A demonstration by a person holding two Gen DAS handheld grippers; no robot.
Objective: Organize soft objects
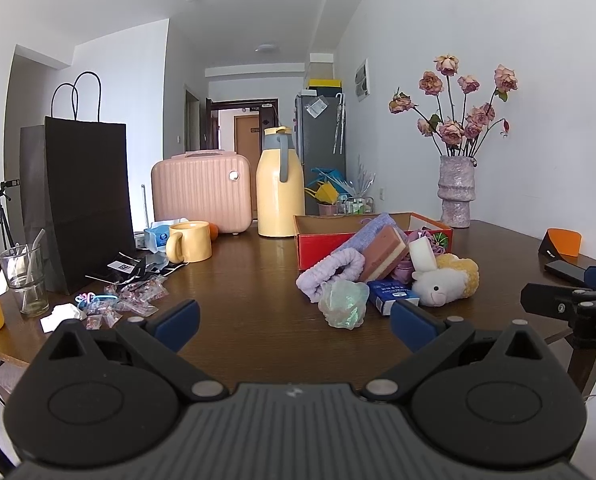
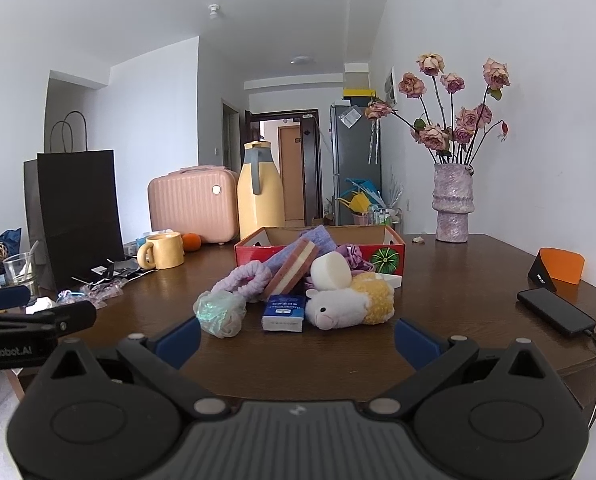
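Soft-goods heap, centre of a dark wooden table (image 2: 458, 280), spilling from the front of a red cardboard box (image 2: 254, 254).

- Plush sheep (image 2: 338, 308), white with a yellow fleece back: front of heap, lying on its side, at 1 o'clock from the right gripper.
- Tissue packet (image 2: 284, 314), blue and white: touching the sheep at its 9 o'clock.
- Mesh bath pouf (image 2: 218, 312), pale green: 9 o'clock end of the heap.
- Lilac headband (image 2: 244, 278): behind the pouf, touching it.
- Layered sponge (image 2: 294, 266), pink and cream: tilted against the box front.
- White round sponge (image 2: 330, 270): above the sheep.
- Purple cloth (image 2: 318, 238): draped over the box edge.

Left gripper (image 1: 294, 326): fingers spread wide, nothing between them, pouf at its 12 o'clock.
Right gripper (image 2: 298, 340): fingers spread wide, empty, just short of the heap.

Surroundings: yellow mug (image 2: 162, 250) and black paper bag (image 2: 78, 208) at 10 o'clock of the heap; yellow thermos jug (image 2: 260, 196) and pink case (image 2: 192, 204) behind; vase of dried roses (image 2: 452, 204) at 2 o'clock; black phone (image 2: 554, 310) at 3 o'clock.
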